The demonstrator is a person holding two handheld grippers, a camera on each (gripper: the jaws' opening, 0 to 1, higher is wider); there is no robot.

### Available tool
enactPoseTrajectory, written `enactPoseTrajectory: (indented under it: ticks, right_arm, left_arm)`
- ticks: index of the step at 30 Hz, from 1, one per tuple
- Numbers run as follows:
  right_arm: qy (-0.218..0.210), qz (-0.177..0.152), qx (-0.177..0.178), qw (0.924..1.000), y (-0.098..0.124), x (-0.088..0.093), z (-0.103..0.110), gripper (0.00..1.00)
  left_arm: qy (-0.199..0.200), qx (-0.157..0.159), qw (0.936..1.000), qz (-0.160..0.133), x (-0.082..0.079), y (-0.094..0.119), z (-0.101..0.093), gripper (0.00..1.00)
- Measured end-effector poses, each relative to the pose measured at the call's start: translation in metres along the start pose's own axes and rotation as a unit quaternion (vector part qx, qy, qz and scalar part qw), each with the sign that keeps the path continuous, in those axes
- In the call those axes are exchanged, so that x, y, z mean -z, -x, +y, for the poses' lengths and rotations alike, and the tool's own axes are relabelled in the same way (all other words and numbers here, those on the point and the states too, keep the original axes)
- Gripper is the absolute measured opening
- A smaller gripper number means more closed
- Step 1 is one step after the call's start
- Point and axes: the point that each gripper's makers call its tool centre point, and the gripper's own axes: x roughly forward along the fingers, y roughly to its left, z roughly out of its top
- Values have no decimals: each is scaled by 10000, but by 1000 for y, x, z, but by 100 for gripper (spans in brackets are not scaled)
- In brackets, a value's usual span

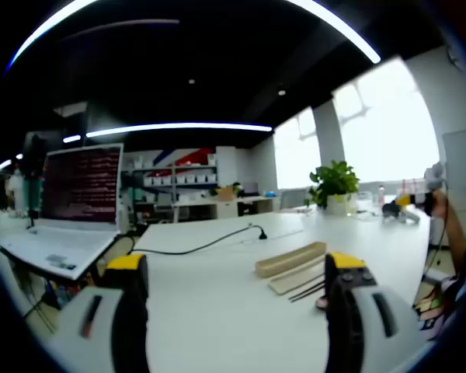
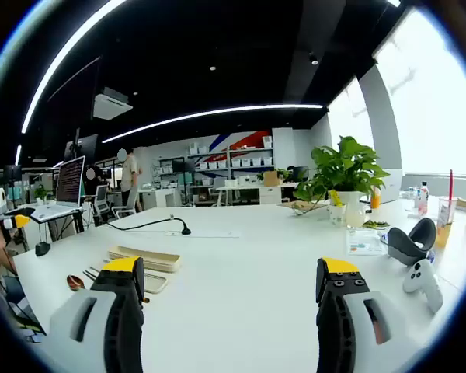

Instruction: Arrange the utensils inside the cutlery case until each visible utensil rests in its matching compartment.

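On the white surface [image 1: 217,303], in the left gripper view, the cutlery case [image 1: 290,259] lay just beyond the left gripper [image 1: 237,291], whose fingers stood apart, empty; chopsticks [image 1: 306,291] lay beside the case. In the right gripper view, the right gripper [image 2: 229,291] gaped empty, the case [image 2: 147,259] past its left finger, a spoon [image 2: 75,282] near the case.

No writing can be read here. The laptop screen [image 1: 82,185] carries rows of reddish text too blurred to make out, and the paper sheet [image 2: 366,242] on the white table [image 2: 241,272] has print too small to read.
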Motion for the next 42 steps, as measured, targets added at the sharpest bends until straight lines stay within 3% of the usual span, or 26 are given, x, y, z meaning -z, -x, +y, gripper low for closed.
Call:
enactPoseTrajectory:
  ticks: [23, 35, 42]
  right_arm:
    - [-104, 0, -338, 9994, -2, -1, 12, 95]
    - [-130, 71, -425, 9990, -3, 4, 14, 95]
    - [-168, -18, -536, 9984, -2, 0, 19, 95]
  left_arm:
    - [-52, 27, 10000, 36, 2, -2, -3, 100]
    - [24, 432, 9989, -163, -12, 5, -23, 100]
    - [-84, 239, 9997, 72, -4, 4, -15, 100]
